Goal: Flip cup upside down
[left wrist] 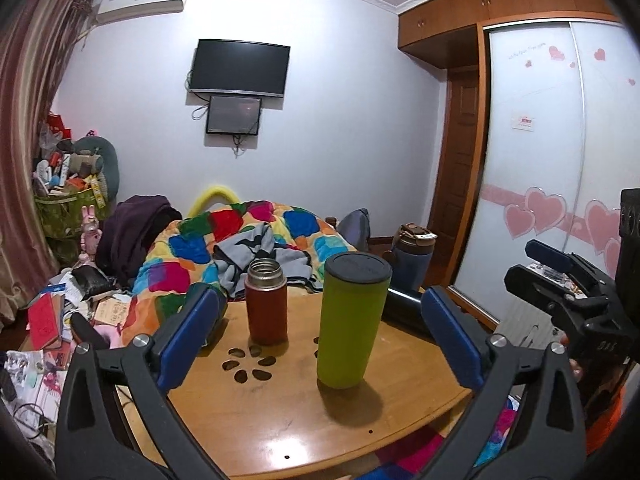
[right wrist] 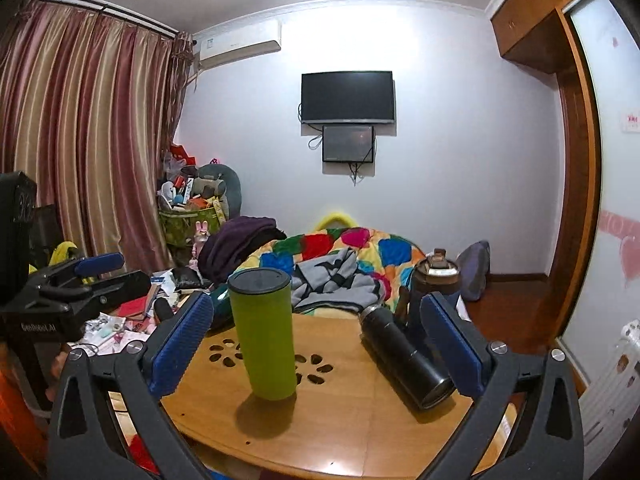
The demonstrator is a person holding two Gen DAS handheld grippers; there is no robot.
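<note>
A tall green cup [left wrist: 352, 320] with a dark round end on top stands on the round wooden table [left wrist: 280, 420]; it also shows in the right wrist view [right wrist: 266, 332]. My left gripper [left wrist: 320, 336] is open and empty, its blue pads [left wrist: 188, 336] wide apart in front of the cup. My right gripper [right wrist: 316, 344] is open and empty, with the cup between its pads [right wrist: 180, 344] but farther out. Each gripper shows at the other view's edge.
A red-brown open flask [left wrist: 266, 300] stands left of the cup. A black bottle [right wrist: 408, 356] lies on its side at the table's right. A dark blue bottle [left wrist: 412, 256] stands behind. A bed with a colourful quilt [left wrist: 256, 240] lies beyond. Clutter covers the floor at left.
</note>
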